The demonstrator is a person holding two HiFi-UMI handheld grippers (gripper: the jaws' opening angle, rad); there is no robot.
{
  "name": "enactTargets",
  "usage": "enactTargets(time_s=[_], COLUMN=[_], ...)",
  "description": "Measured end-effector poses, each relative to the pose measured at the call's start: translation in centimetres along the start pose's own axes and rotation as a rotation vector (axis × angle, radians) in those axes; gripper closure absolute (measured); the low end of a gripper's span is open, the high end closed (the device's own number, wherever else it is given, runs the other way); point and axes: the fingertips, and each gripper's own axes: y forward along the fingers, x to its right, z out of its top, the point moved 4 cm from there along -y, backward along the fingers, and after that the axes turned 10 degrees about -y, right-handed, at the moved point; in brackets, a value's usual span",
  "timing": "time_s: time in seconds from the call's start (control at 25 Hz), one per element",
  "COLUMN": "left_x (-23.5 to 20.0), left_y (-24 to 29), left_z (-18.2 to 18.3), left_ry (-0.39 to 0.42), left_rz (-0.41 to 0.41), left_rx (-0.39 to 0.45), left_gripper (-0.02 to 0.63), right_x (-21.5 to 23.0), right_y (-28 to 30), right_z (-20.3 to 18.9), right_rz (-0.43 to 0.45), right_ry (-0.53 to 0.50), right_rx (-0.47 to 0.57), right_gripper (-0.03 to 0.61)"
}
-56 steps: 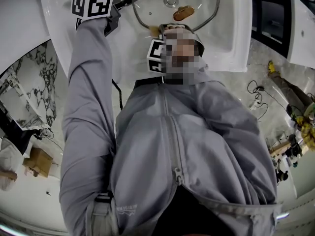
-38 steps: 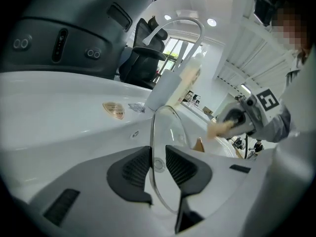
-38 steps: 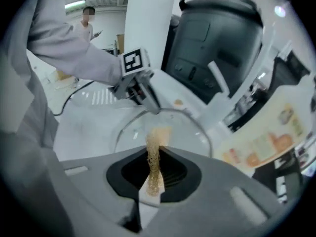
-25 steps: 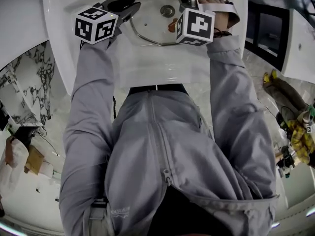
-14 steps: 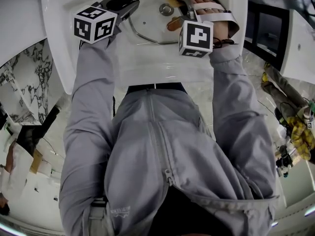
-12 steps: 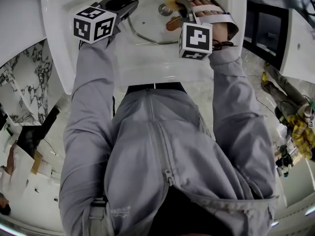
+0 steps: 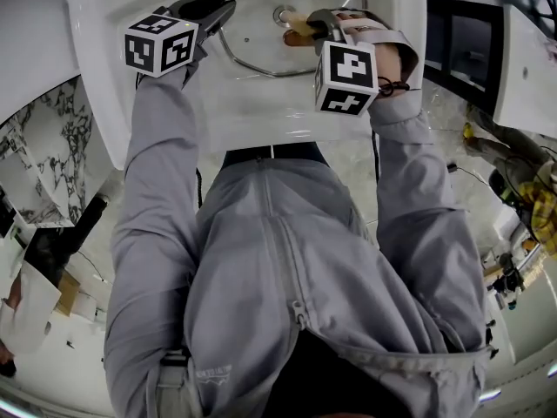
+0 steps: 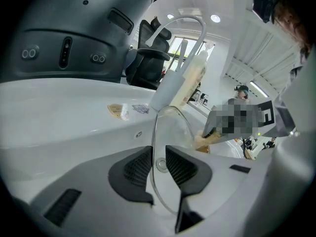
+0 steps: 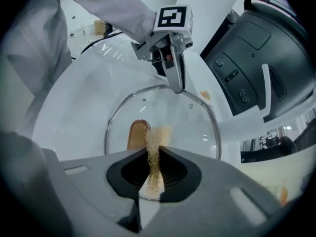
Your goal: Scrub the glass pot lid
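In the basin of the sink (image 7: 252, 111), toward its far edge, the glass pot lid (image 7: 257, 46) is kept in place: its left rim is clamped by the left gripper (image 7: 219, 9). To the right, a sponge (image 9: 154, 162) is pinched by the right gripper (image 7: 312, 23). This gripper has been drawn across the glass to just beside the brown handle (image 9: 138, 132), so a scrubbing stroke is judged to be under way.

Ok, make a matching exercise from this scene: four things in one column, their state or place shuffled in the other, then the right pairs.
1. left gripper
2. right gripper
3. glass pot lid
4. lid handle

A. brown, right beside the scrub pad
B. fingers shut on the lid's rim
C. inside the white sink
D. fingers shut on the tan scrub pad

Pairs: 1-B, 2-D, 3-C, 4-A
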Motion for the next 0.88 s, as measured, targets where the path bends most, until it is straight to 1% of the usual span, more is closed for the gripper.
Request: enactTargets(time_s=[0.12, 0.24, 0.36, 0.48, 0.6, 0.72, 0.8, 0.88], left_x=[-0.1, 0.0, 0.1, 0.0, 0.0, 0.0, 0.0, 0.0], left_y=[0.1, 0.1, 0.0, -0.1, 0.0, 0.1, 0.1, 0.1], left_z=[0.1, 0.0, 0.0, 0.0, 0.0, 0.0, 0.0, 0.0], left_ry=[-0.001, -0.001, 0.0, 0.001, -0.001, 0.0, 0.0, 0.0], left_rz=[0.004, 0.01, 0.014, 0.016, 0.016, 0.016, 0.017, 0.018], left_rx=[0.0, -0.001, 0.001, 0.004, 0.006, 0.007, 0.009, 0.012], left_gripper=[0.531, 0.531, 0.53, 0.531, 0.53, 0.531, 0.53, 0.53], right_x=[-0.7, -1.6, -3.0, -5.7, -7.6, -7.8, -7.1, -6.5], right_y=[-0.4, -1.0, -2.0, -1.6, 0.0, 1.4, 1.8, 2.3], right_z=[0.2, 0.2, 1.0, 1.8, 1.8, 1.5, 1.6, 1.7], right_rz=[0.002, -0.061, -0.114, -0.108, -0.116, -0.183, -0.238, -0.27], right_ry=[-0.009, -0.009, -0.003, -0.012, -0.039, -0.092, -0.079, -0.081], right_rx=[-0.014, -0.02, 0.01, 0.024, -0.003, -0.05, -0.066, -0.076], right_gripper=[0.546, 0.546, 0.546, 0.546, 0.546, 0.546, 0.546, 0.546])
